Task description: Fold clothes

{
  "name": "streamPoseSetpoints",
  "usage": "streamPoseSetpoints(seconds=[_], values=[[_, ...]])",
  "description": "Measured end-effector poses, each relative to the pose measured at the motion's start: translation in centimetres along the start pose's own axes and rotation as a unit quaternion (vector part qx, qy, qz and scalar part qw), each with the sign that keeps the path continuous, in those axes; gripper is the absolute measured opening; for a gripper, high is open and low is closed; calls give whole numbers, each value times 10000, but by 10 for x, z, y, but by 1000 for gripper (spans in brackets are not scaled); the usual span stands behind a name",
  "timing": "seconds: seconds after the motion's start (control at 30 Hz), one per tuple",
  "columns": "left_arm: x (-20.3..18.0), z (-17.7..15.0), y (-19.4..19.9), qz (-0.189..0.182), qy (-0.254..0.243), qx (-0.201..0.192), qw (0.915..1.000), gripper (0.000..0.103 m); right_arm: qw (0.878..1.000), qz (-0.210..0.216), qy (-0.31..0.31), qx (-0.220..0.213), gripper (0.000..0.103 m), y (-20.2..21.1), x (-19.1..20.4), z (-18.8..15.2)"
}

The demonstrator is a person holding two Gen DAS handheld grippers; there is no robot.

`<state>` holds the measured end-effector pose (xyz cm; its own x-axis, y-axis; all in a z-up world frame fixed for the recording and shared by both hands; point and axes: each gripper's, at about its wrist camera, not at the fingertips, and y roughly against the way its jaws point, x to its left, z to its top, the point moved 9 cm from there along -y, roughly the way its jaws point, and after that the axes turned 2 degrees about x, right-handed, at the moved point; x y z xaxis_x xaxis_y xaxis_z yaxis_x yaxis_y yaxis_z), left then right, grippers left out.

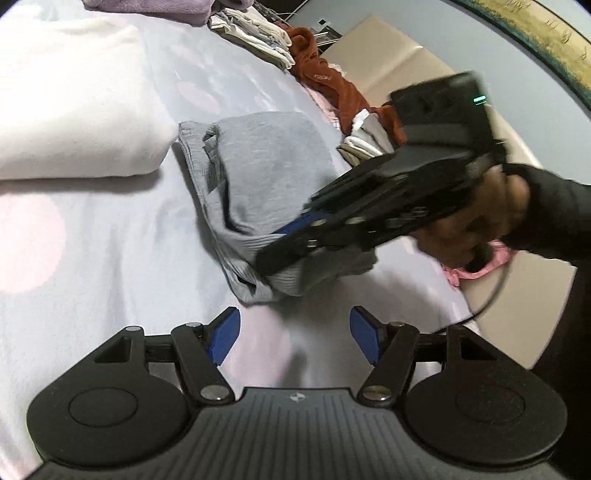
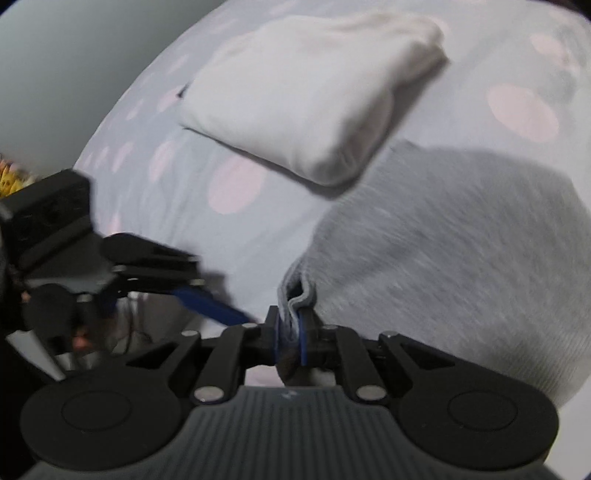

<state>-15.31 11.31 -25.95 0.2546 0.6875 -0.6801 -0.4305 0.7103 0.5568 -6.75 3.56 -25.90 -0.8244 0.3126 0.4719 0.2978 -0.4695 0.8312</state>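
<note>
A grey garment (image 1: pixel 258 166) lies folded on the bedsheet (image 1: pixel 110 240), which is pale with faint pink dots. In the left wrist view it sits at centre frame, its long axis running from the upper middle down toward the lower centre. Its ribbed hem end points at the bottom of the frame and a short drawstring shows near the upper left edge.

The right gripper (image 1: pixel 280 254) enters from the right of that view, angled down and to the left. Its blue-padded fingers are pressed together on the ribbed lower edge of the grey garment, which is bunched and lifted slightly there. The right wrist view confirms it: the right gripper (image 2: pixel 291 332) pinches a fold of grey hem between its pads at lower centre, and the rest of the cloth spreads away toward the right of the frame.

The left gripper (image 1: pixel 293 332) hovers just below the hem in its own view — fingers spread wide, nothing between them. It appears blurred at the left of the right wrist view (image 2: pixel 221 310).

A folded white garment (image 1: pixel 74 110) lies at the upper left, just beside the grey one. A stack of clothes (image 1: pixel 258 33) and a rust-brown garment (image 1: pixel 325 77) lie along the far edge — upper centre to right.
</note>
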Motion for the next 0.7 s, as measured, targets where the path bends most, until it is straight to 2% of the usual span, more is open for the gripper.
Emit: streamPoseSetpoints(seconds=[0.03,0.07,0.13,0.23,0.3,0.33,0.4,0.5,0.6,0.7], values=[[0,3,4,-163,128,-119,9997,64,10000,28,-71,-24,18,-1,-3,-1],[1,10,9,-308,283,-283,9987,64,9999,61,-122,-50,29,-2,-5,-2],[1,25,18,-449,533,-617,9957,65,9997,198,50,-137,39,9,3,-3],[12,44,22,-384,878,-940,9909,65,9979,378,473,-225,44,38,12,-1],[21,50,21,-317,1159,-1063,9871,66,9965,308,677,-385,44,62,8,5],[25,51,20,-276,1283,-1089,9854,67,9956,117,756,-534,47,74,1,10],[28,52,11,-148,1360,-1015,9854,67,9929,-274,864,-767,49,94,-15,22],[27,41,2,16,1198,-739,9900,67,9877,-789,1018,-889,49,105,-35,47],[21,37,-5,108,1036,-525,9932,67,9865,-928,1110,-762,51,98,-46,70],[23,35,-12,287,1019,-352,9938,54,9887,-831,1194,-371,54,77,-52,86]])
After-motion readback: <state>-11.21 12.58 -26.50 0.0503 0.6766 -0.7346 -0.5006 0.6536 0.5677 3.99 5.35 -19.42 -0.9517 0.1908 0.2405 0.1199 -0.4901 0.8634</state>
